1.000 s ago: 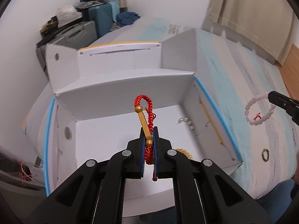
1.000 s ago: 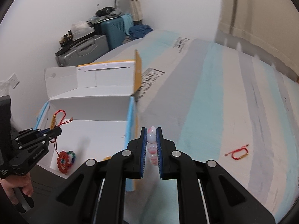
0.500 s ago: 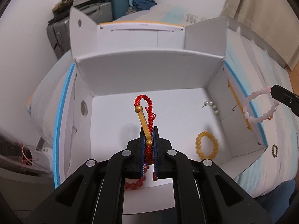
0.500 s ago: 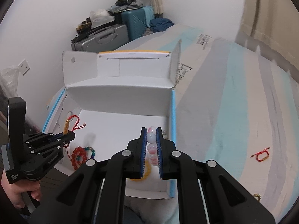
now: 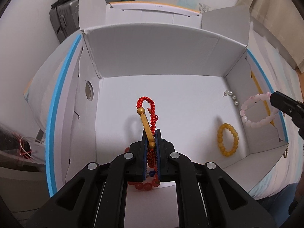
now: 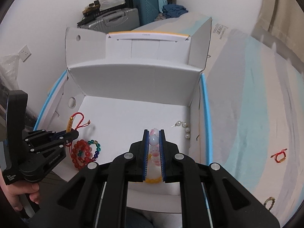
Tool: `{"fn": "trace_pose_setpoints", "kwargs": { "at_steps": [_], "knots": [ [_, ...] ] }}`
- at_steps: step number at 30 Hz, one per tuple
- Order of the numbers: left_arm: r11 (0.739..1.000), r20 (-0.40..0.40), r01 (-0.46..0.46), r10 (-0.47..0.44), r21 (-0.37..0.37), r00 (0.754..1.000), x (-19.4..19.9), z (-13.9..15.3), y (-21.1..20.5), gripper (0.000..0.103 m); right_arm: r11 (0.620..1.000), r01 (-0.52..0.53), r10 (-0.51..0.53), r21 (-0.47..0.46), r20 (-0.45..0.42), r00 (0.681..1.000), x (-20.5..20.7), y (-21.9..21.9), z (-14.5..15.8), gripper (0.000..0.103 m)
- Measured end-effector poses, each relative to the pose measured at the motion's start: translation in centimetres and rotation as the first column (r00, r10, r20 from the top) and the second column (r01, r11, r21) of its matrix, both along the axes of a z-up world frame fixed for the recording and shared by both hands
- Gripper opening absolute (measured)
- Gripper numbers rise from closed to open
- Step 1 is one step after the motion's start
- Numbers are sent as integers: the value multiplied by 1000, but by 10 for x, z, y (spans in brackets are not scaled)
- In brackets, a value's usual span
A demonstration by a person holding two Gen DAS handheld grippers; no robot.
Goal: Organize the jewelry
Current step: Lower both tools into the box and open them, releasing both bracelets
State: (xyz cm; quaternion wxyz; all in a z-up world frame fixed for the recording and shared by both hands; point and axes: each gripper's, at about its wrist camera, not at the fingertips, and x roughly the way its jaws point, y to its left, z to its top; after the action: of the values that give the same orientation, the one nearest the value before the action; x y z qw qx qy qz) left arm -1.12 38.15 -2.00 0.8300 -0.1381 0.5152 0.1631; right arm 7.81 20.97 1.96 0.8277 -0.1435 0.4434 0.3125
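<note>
Left jaws pinching red cord bracelet (image 5: pixel 150 114), right jaws pinching pink bead bracelet (image 6: pixel 153 139), striped bedsheet (image 6: pixel 247 114)

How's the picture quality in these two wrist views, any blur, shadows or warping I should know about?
Left wrist view: sharp at centre, the red cord bracelet casts a soft shadow on the white box floor; fisheye bows the box walls, and the right edge is smeared. Right wrist view: the pink bead bracelet is crisp, the bedsheet at right is streaked with blur; dark vignette in the corners of both.
</note>
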Motion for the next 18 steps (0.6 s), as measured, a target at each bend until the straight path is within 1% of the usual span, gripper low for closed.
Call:
{"fn": "trace_pose_setpoints", "kwargs": {
  "at_steps": [6, 10, 15, 17, 18],
  "knots": [
    [1000, -28, 3, -3, -4, 1000, 2, -9, 3, 6, 1000, -4, 3, -18, -28, 1000, 2, 6, -14, 9],
    [1000, -33, 7, -7, -1, 999, 2, -11, 2, 6, 1000, -8, 7, -26, -40, 999, 2, 9, -20, 9],
    [1000, -39, -4, 4, 7, 999, 4, -10, -1, 9, 1000, -2, 1, -24, -34, 999, 2, 8, -18, 12],
    [1000, -39, -7, 7, 13, 999, 6, -10, -3, 15, 1000, 0, 0, -15, -27, 1000, 1, 6, -14, 27],
    [1000, -34, -12, 12, 19, 999, 6, -8, -3, 29, 1000, 2, -2, -5, -20, 1000, 0, 4, -11, 31]
  ]
}}
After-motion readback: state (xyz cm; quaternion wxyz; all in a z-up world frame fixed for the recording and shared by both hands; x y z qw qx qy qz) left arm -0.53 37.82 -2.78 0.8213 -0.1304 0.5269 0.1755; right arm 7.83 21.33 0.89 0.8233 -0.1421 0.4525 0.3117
